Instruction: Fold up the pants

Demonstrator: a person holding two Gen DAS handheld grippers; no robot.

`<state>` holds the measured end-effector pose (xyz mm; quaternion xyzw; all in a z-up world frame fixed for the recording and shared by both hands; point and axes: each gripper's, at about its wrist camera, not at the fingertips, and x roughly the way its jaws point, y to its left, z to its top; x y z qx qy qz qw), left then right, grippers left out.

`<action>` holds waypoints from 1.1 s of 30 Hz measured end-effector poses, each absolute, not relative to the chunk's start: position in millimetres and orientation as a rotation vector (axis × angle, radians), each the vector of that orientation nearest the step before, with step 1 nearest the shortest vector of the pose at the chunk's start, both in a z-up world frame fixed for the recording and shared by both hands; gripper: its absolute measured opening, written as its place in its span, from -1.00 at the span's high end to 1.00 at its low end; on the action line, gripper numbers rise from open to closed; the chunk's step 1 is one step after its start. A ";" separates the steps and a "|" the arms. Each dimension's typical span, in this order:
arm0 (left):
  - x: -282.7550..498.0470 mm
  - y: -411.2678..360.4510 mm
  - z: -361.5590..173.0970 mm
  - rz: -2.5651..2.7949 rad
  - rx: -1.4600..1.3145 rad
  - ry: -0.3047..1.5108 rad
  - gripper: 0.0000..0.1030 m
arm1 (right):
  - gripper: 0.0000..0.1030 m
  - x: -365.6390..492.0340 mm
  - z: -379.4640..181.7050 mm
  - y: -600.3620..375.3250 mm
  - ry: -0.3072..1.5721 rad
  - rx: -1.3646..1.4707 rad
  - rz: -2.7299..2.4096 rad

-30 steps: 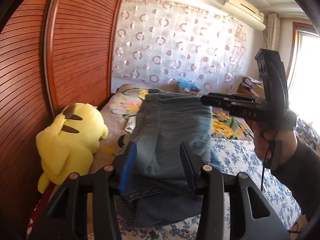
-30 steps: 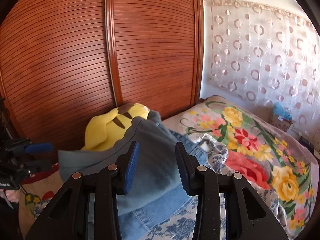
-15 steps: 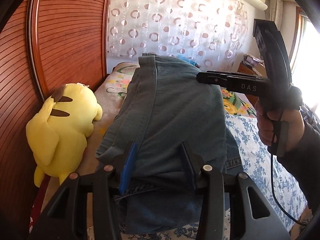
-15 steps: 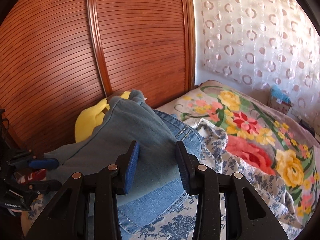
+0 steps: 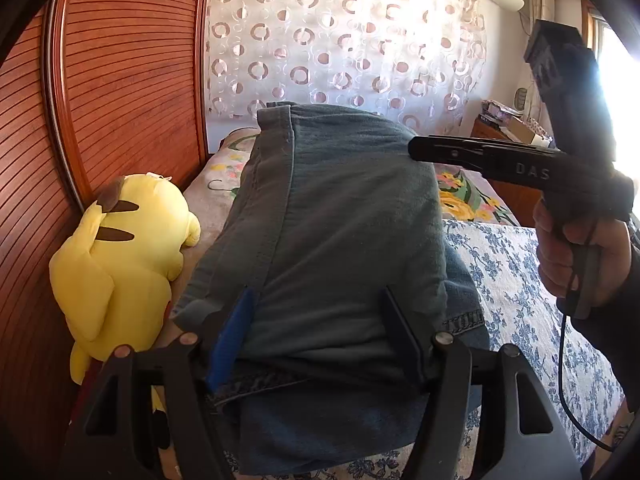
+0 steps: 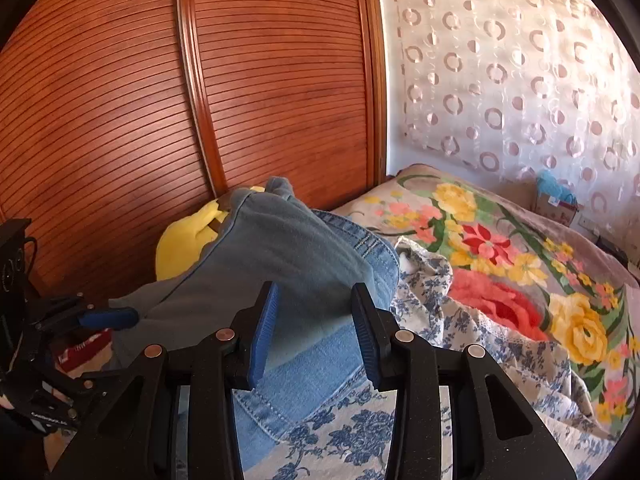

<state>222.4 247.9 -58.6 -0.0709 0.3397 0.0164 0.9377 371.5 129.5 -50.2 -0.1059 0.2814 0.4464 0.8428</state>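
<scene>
Jeans (image 5: 340,216) draped over bed (image 5: 516,280), half-folded. Left gripper (image 5: 320,332) jaws opening, denim between. Right gripper (image 6: 316,332) part-open, denim between; grip unclear. Risk: uneven release skews fold.

Pants (image 5: 340,224): one pair, denim, between both tongs. Tongs: two, left tongs (image 5: 320,336) and right tongs (image 6: 316,332). Plush toy (image 5: 120,248): one, yellow, left of the left tongs. Blankets: two, blue-flowered blanket (image 5: 516,280), bright floral blanket (image 6: 500,248), right of the right tongs.
</scene>
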 end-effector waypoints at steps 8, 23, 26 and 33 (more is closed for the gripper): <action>210.7 241.3 -58.7 0.032 -0.140 0.699 -0.28 | 0.27 358.8 -50.8 128.5 0.577 -0.236 0.939; 199.2 225.4 -46.1 0.037 -0.121 0.688 -0.28 | 0.27 347.0 -55.2 105.8 0.597 -0.202 0.889; 197.2 216.9 -40.1 0.026 -0.114 0.677 -0.28 | 0.27 339.1 -53.9 93.6 0.598 -0.184 0.874; 192.5 190.7 -24.7 -0.011 -0.095 0.648 -0.28 | 0.27 317.0 -49.6 55.7 0.585 -0.160 0.817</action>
